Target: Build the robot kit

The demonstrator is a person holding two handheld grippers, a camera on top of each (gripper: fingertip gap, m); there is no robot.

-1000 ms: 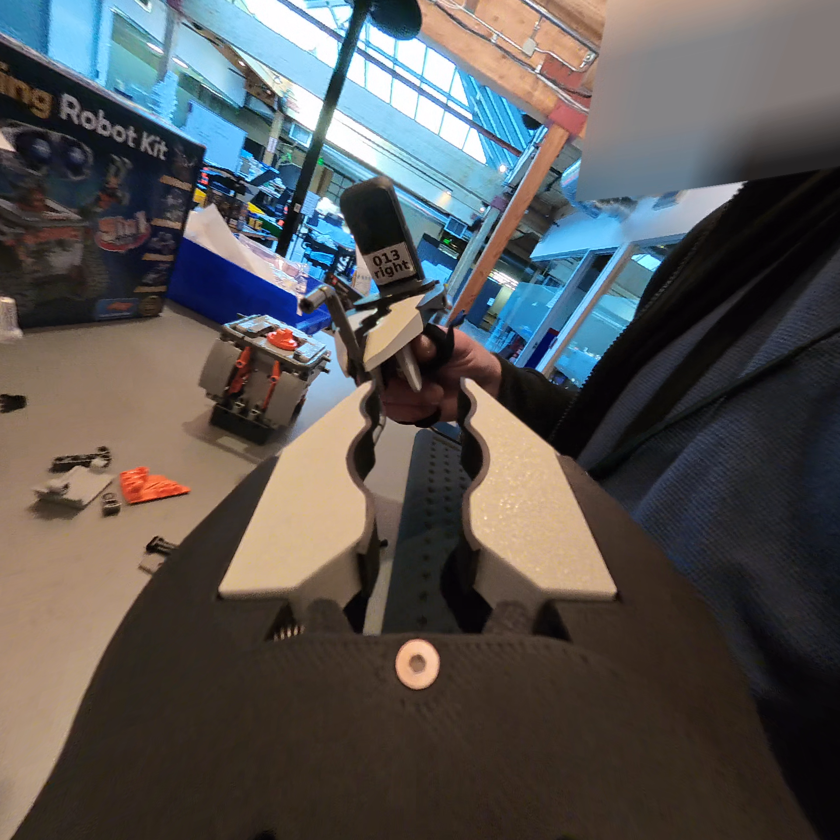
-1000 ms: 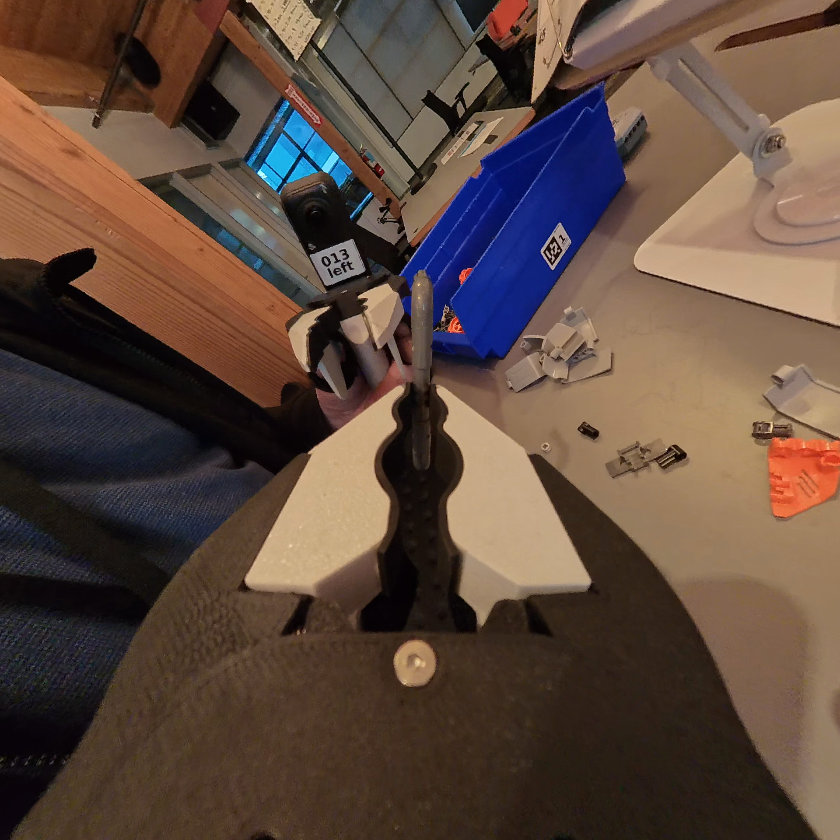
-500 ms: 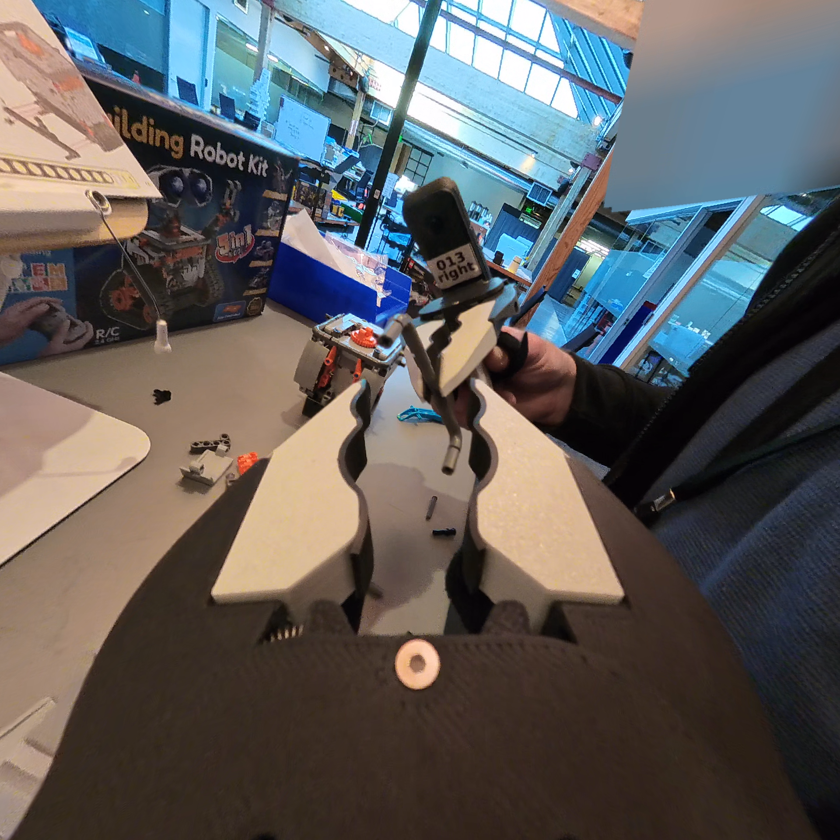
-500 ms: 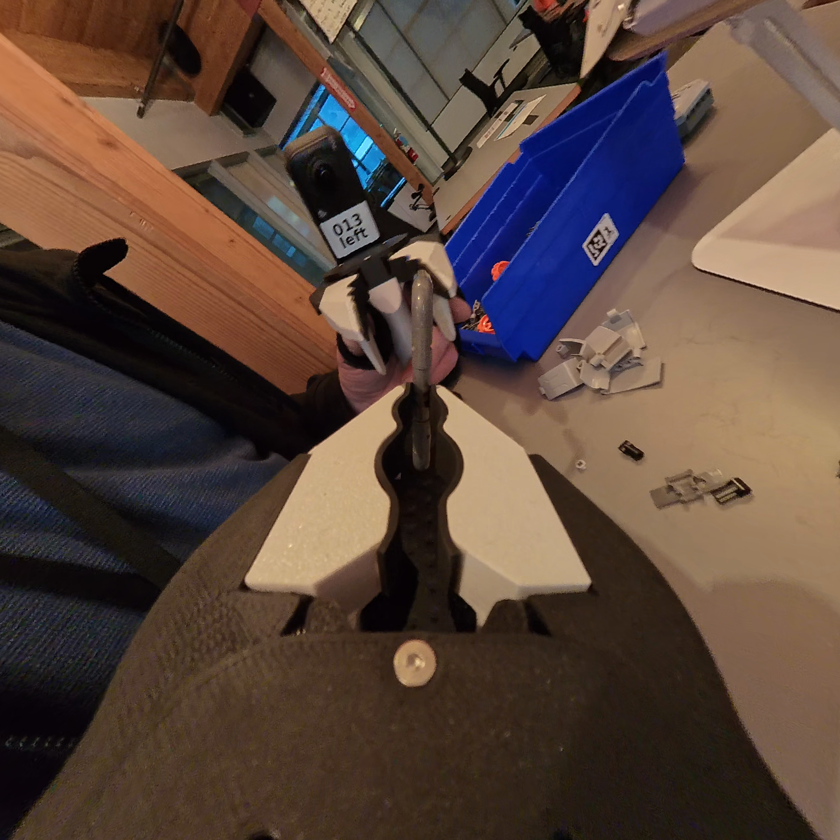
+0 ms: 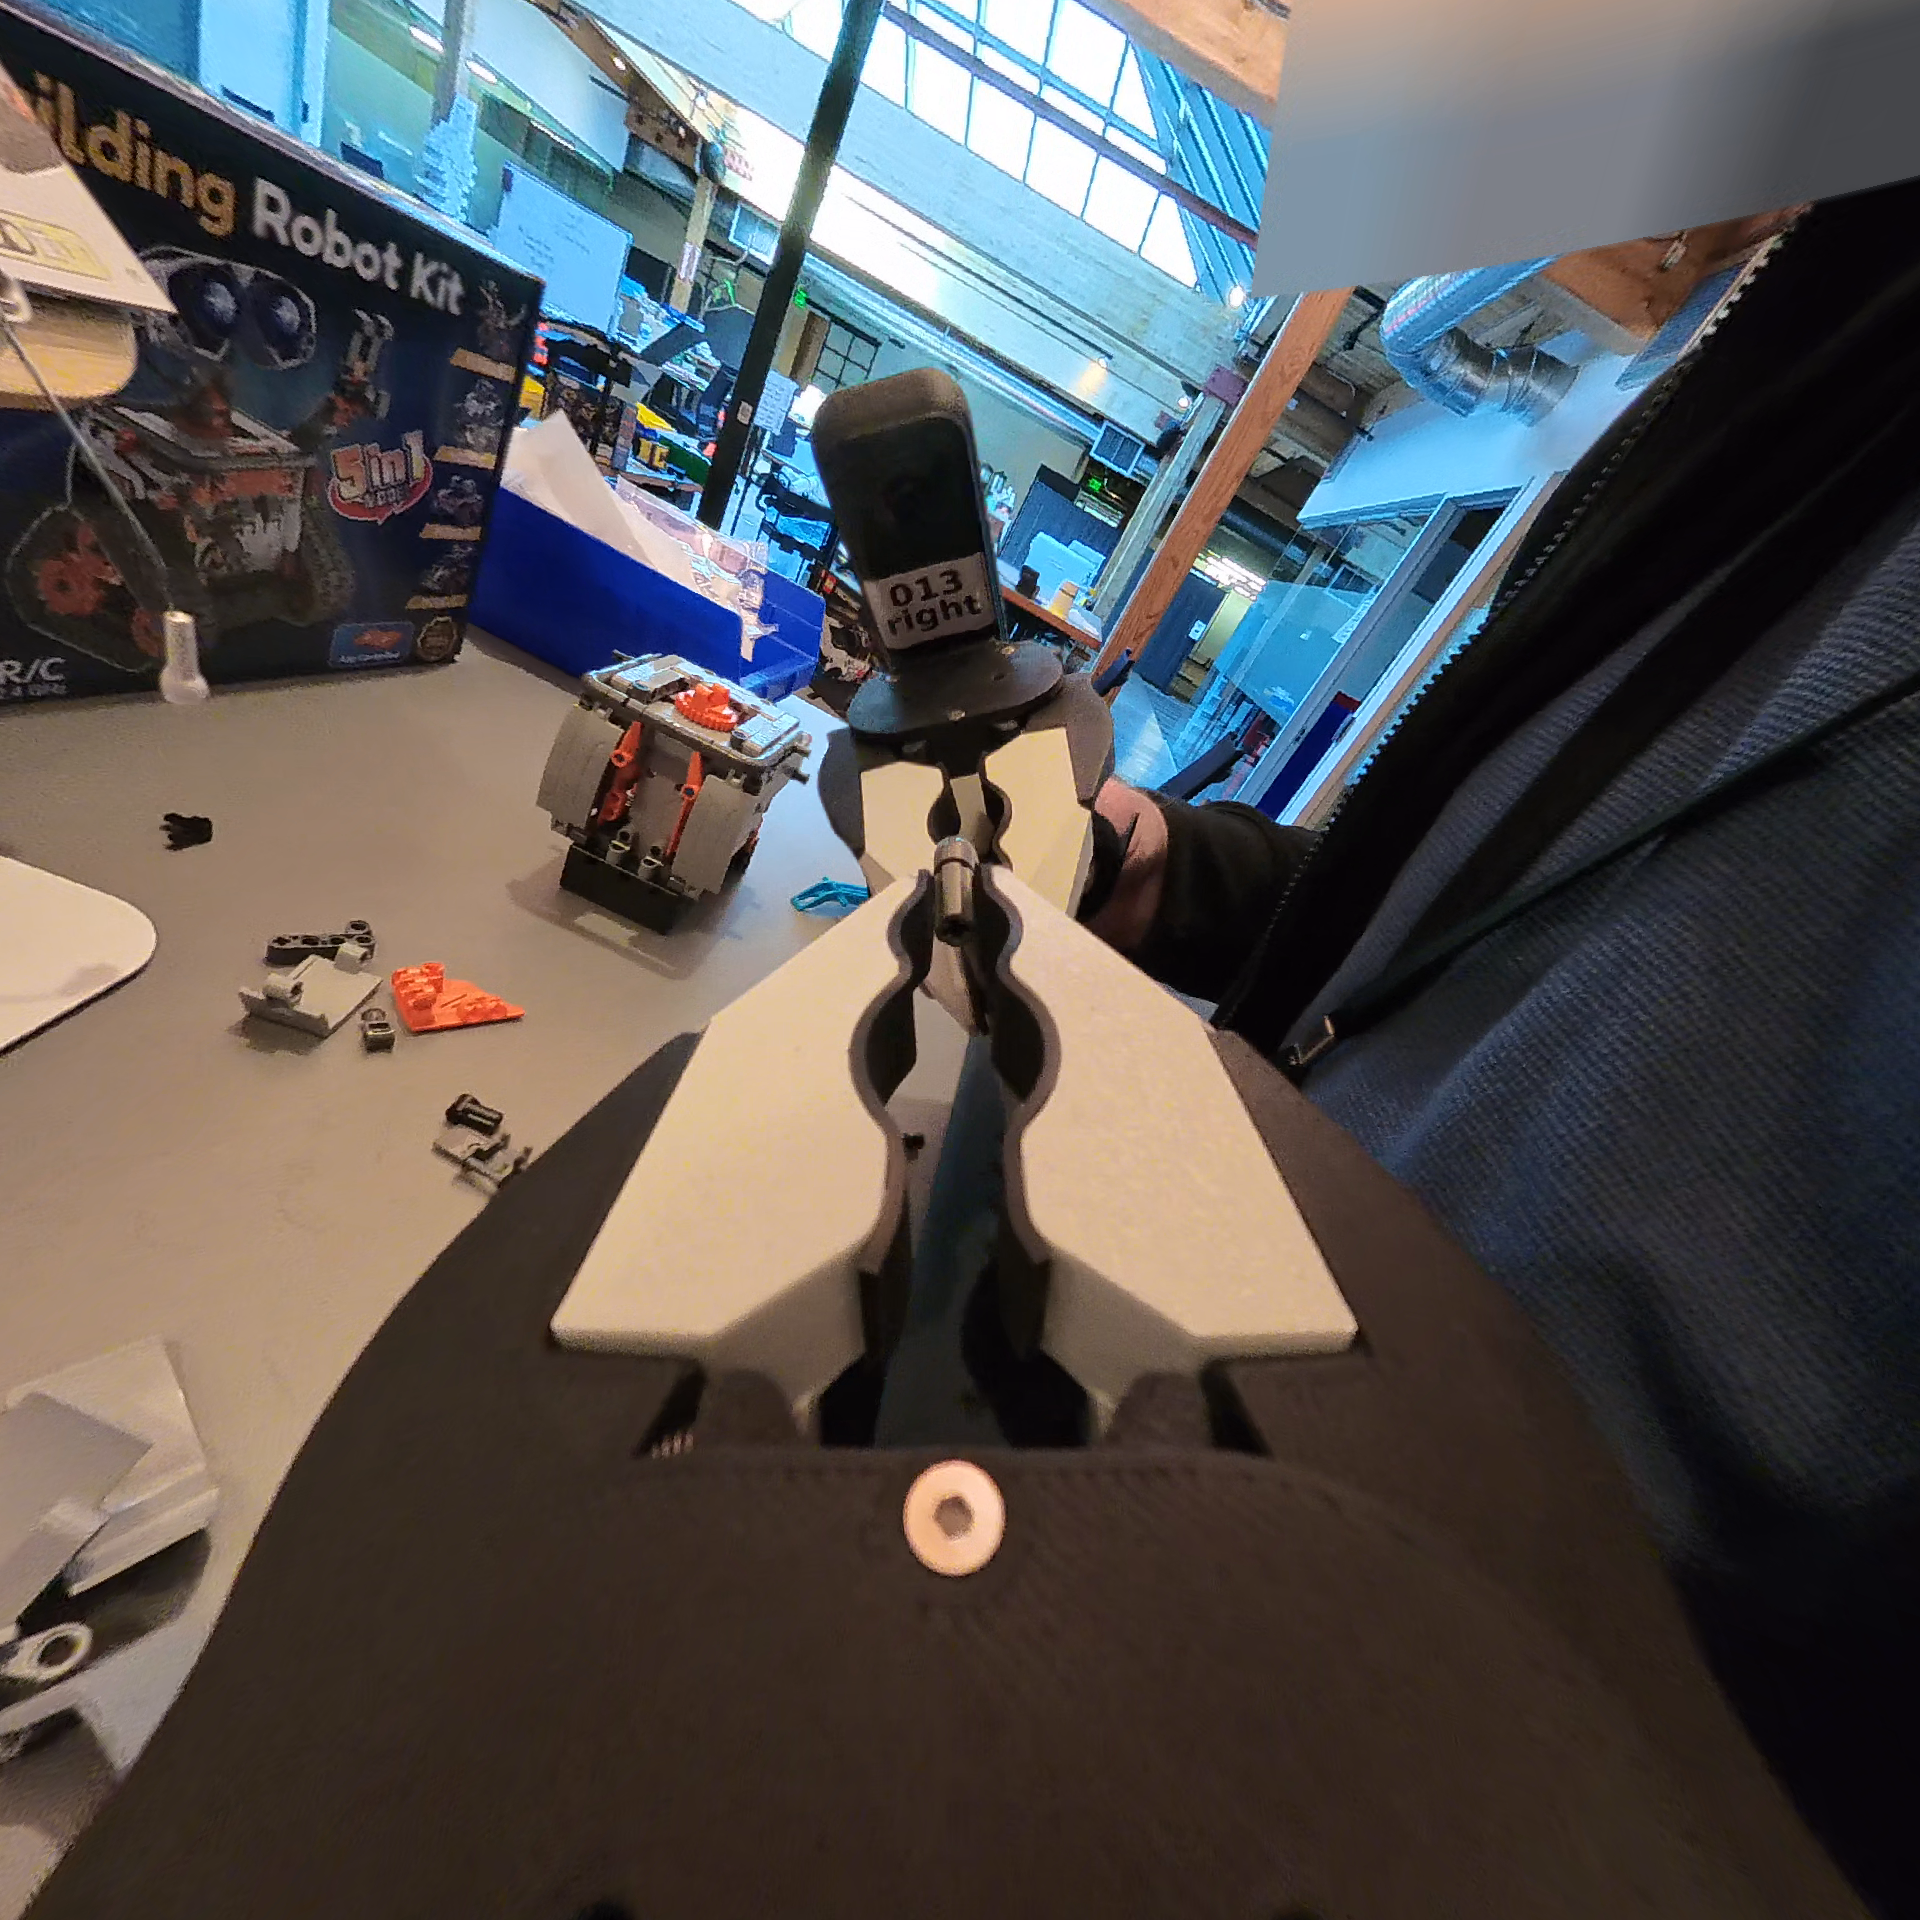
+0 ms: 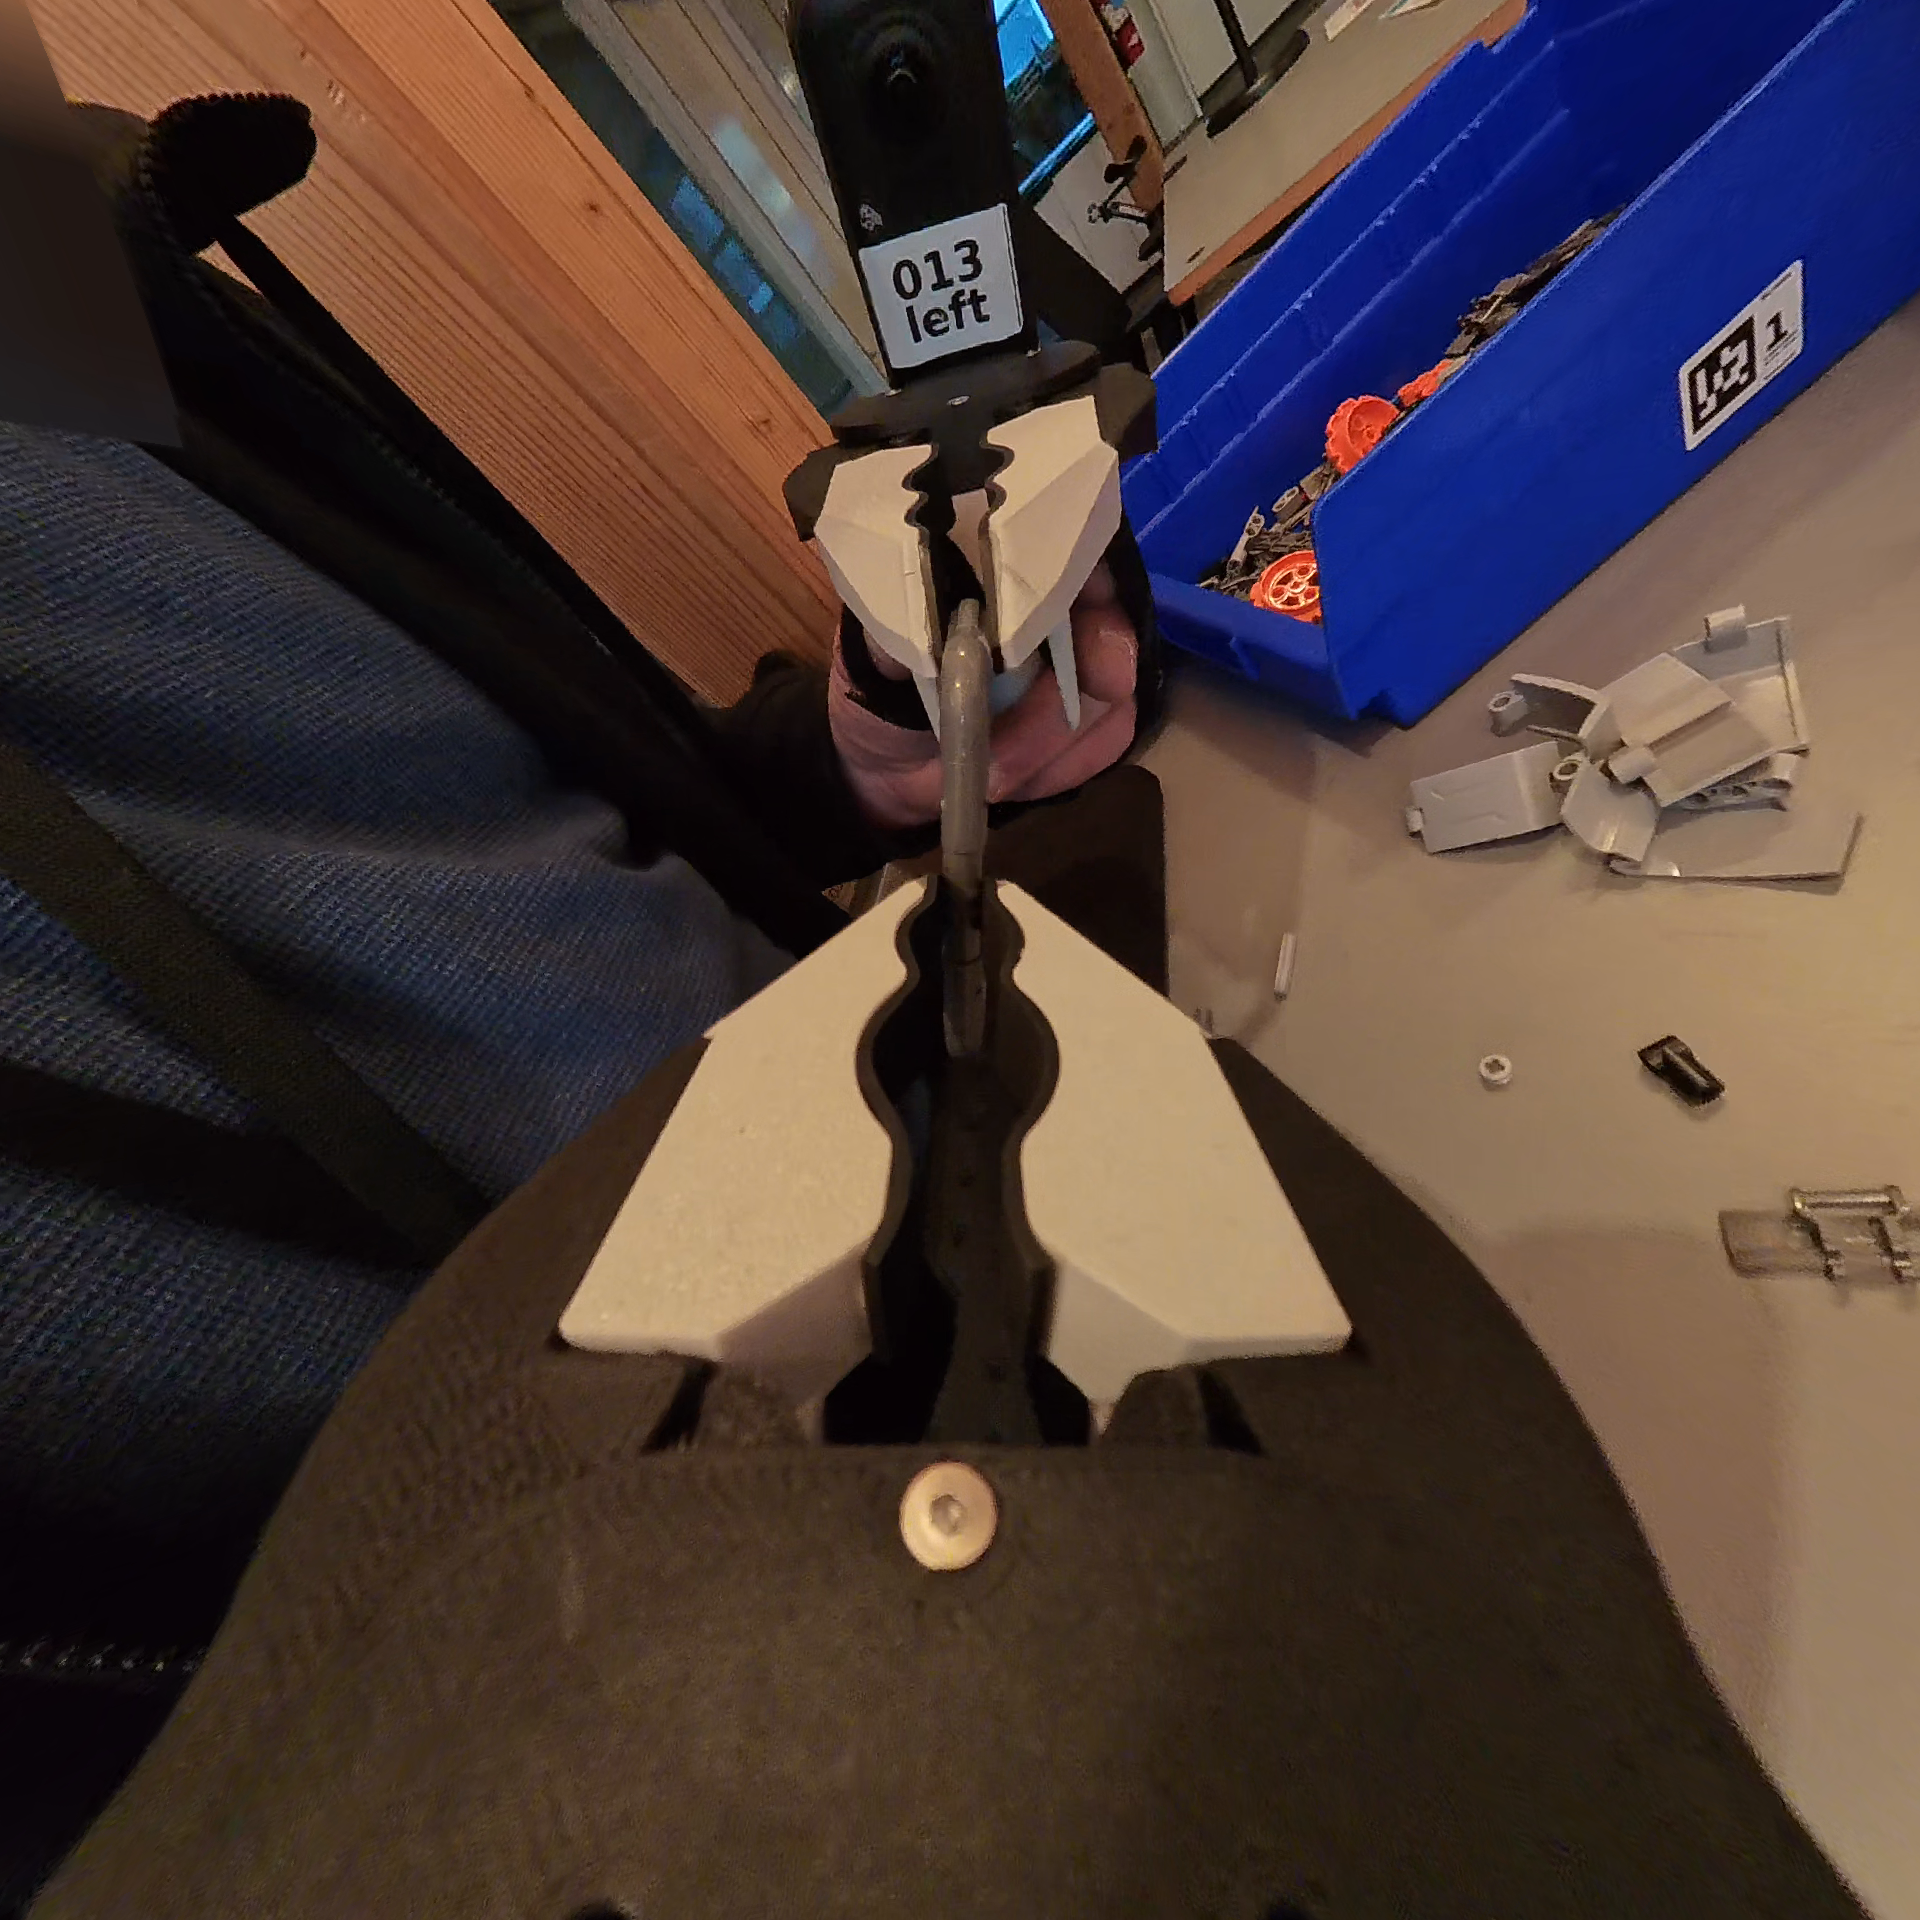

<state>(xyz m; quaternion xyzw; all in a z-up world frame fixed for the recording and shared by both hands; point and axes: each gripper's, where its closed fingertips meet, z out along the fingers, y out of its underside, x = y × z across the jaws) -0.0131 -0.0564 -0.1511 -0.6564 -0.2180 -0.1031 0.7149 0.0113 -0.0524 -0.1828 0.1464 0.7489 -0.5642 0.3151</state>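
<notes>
1. Since half a second ago, both tongs have closed in nose to nose, and the left gripper (image 5: 951, 914) has narrowed from a wide gap to a slim one.
2. Right gripper (image 6: 961, 914) is clamped on a thin grey rod (image 6: 963, 769), whose far end reaches between the left one's tips.
3. Whether the left fingers (image 5: 831, 1039) pinch the rod end (image 5: 953, 883), I cannot tell.
4. Beyond, on the grey table (image 5: 260, 1195), stand a half-built toy robot (image 5: 670, 795), loose parts, and a blue bin (image 6: 1558, 416).
</notes>
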